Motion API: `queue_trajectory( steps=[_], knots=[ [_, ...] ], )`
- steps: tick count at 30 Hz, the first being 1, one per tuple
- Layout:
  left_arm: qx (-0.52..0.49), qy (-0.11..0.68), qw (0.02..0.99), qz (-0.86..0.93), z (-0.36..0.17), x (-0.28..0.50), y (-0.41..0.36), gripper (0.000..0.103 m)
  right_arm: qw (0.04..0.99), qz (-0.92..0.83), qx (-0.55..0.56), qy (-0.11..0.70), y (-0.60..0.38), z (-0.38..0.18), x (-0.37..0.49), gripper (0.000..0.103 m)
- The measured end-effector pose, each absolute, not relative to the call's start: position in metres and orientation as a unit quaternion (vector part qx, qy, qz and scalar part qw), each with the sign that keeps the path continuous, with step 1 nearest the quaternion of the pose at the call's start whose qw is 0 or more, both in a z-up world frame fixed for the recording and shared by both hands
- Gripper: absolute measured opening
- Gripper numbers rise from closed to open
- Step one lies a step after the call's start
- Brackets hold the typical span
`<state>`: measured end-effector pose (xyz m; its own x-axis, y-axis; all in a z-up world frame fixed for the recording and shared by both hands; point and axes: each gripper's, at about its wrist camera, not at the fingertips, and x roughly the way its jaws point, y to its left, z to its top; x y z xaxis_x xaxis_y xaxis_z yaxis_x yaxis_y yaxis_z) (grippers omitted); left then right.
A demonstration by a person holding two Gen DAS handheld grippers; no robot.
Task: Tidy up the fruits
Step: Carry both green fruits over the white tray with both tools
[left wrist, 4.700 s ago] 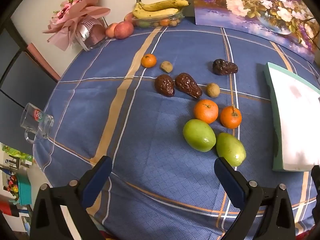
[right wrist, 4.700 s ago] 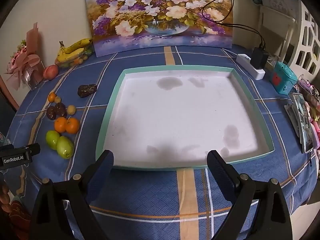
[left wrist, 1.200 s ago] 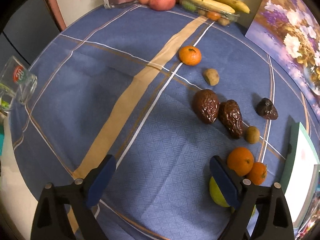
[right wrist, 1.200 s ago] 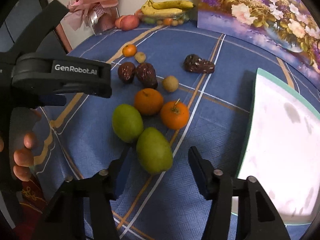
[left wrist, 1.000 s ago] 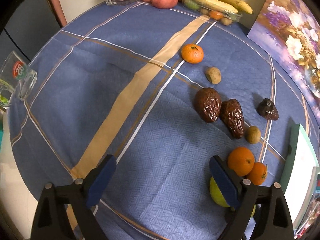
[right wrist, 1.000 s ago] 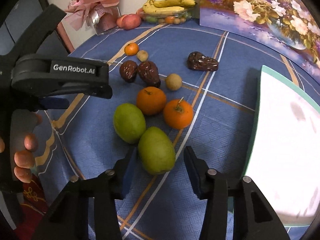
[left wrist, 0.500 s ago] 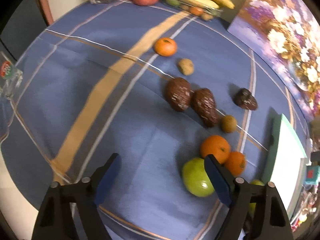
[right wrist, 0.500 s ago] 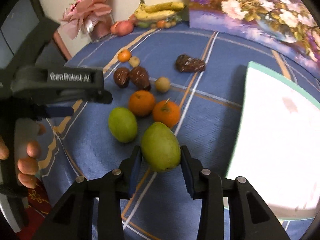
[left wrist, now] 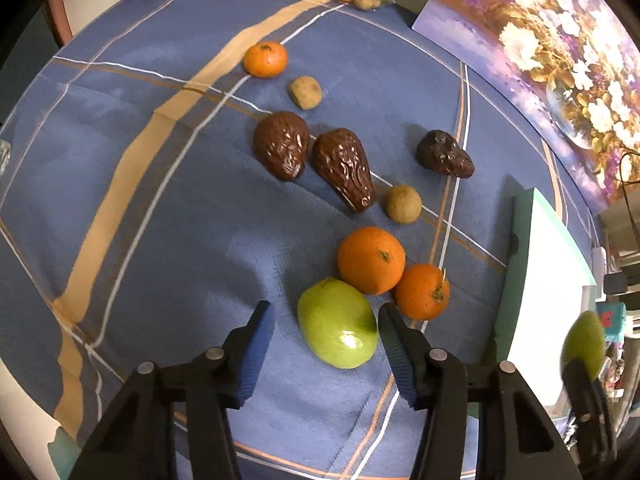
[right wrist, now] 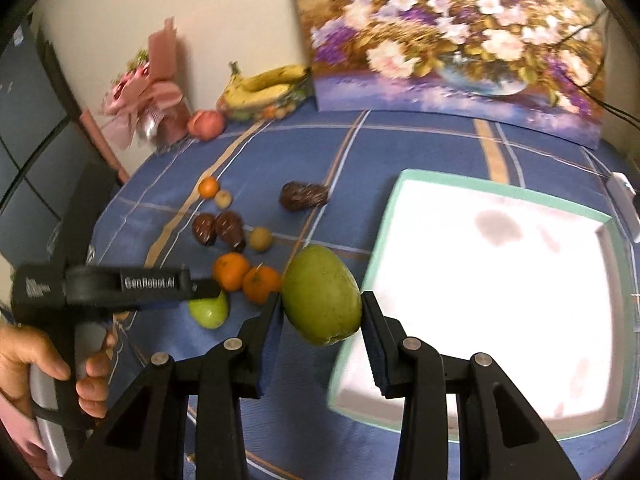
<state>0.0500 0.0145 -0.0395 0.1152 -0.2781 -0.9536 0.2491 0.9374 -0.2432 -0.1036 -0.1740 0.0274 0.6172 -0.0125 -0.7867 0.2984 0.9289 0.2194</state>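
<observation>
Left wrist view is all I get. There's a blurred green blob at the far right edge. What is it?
Observer: A green fruit, clamped in the right gripper. Both jaws press on its sides.
Operator: Is it on the cloth or lifted?
Observer: Lifted, clear of the tablecloth and just beside the left rim of the tray.
Operator: Is anything in the tray?
Observer: No fruit in the part I can see. There are only grey smudges on its white floor.
</observation>
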Motion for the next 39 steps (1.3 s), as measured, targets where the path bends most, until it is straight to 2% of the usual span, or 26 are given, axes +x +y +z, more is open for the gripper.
queue_trajectory(
  steps=[5,10,20,29,39],
  knots=[
    [-0.005,0.645,0.743,-0.179,-0.045,0.045,0.006,0.046,0.886,-0.102,0.181,0.414,-0.19,0.035,-0.108,0.04],
    [-0.009,0.637,0.751,-0.175,-0.039,0.05,0.004,0.046,0.888,-0.116,0.19,0.402,-0.207,0.043,-0.116,0.04],
    [0.004,0.57,0.796,-0.203,0.015,0.035,-0.002,0.046,0.874,-0.182,0.227,0.389,-0.26,0.052,-0.137,0.04],
    [0.05,0.535,0.802,-0.262,0.041,0.026,-0.074,0.046,0.843,-0.274,0.27,0.377,-0.327,0.057,-0.168,0.04],
    [0.116,0.528,0.778,-0.321,0.035,-0.002,-0.168,0.046,0.797,-0.338,0.313,0.389,-0.386,0.039,-0.197,0.04]
  ],
)
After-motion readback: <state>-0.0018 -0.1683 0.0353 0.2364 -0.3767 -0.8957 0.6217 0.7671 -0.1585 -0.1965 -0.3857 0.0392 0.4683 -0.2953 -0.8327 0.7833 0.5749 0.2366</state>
